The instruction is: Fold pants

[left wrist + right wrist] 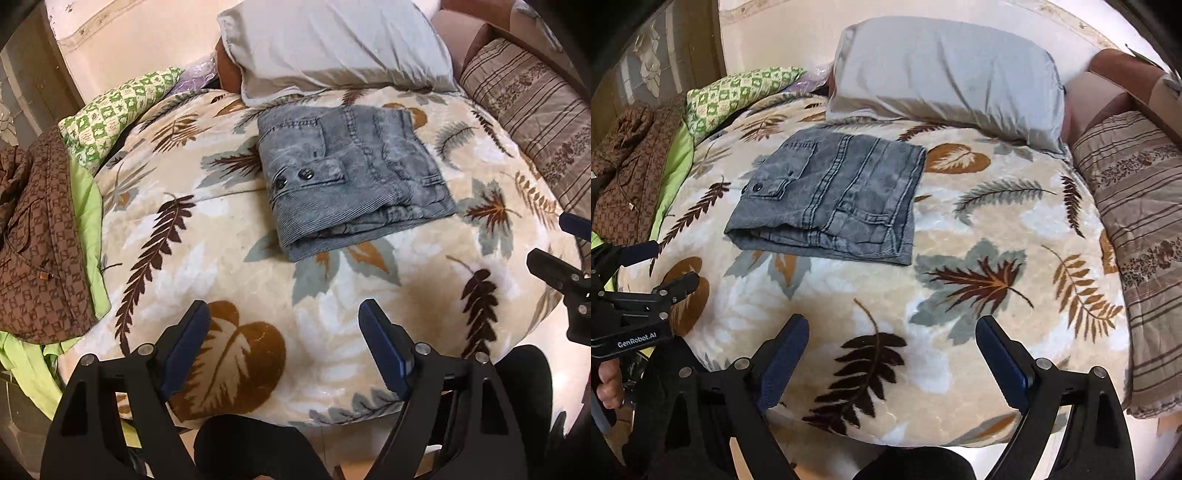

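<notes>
Left wrist view: the pants (pixel 351 173) lie as a compact grey bundle on the leaf-print blanket (pixel 229 229), toward the far side of the bed, just short of the grey pillow (pixel 332 44). Several layers show stacked at the near edge; buttoned pocket flap on top. The left gripper (pixel 284 339) hangs over the near part of the blanket, well apart from the pants, jaws spread wide, nothing between them. The right gripper's tips enter at the right edge of this view. A brown patterned garment (pixel 40 251) and green cloth sit at the left edge, a striped cushion (pixel 535 122) at the right. Right wrist view: same bundle, pants (pixel 831 199), edges roughly square, lying flat, untouched by either tool. The right gripper (pixel 890 350) is over bare blanket (pixel 960 229) near the bed's front edge, jaws wide and empty. The left gripper (pixel 661 264) appears at the left edge, fingers parted. Judgement: folding looks essentially complete; the pants are down to a small rectangle and both tools are clear of it. What remains, if anything, is a minor tidy of the slightly loose near edge.
</notes>
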Demonstrator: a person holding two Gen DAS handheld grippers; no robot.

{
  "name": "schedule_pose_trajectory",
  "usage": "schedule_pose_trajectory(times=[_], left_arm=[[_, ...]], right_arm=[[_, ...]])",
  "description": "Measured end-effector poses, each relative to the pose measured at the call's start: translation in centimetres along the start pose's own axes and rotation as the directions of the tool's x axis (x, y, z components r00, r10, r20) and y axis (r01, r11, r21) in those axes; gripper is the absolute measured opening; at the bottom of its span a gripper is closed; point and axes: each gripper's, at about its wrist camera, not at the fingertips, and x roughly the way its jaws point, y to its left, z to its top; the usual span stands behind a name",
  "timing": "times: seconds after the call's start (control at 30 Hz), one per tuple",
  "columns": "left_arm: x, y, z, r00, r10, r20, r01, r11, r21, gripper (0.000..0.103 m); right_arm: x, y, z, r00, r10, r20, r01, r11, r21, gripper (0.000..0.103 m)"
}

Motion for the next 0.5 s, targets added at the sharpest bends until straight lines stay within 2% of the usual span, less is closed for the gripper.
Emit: schedule_pose_trajectory(times=[0.1,0.33,0.5], left_arm=[[-0.5,-0.3,0.0,0.999,-0.034,0.011,0.034,0.999,0.007,0.083],[-1.4,-1.7,0.0,0.995,-0.095,0.016,0.094,0.994,0.055,0.083],[-1.6,-2.5,-0.1,0.991,-0.13,0.009,0.129,0.989,0.069,0.083]], right_arm=[[-0.5,-0.4,-0.3,1.0,-0.023,0.009,0.024,1.0,-0.013,0.093],[-1.7,-1.4,-0.7,1.0,-0.021,0.022,0.021,1.0,0.007,0.093],[-2.3,-1.5,-0.9,0.999,-0.03,0.031,0.03,1.0,0.005,0.098]])
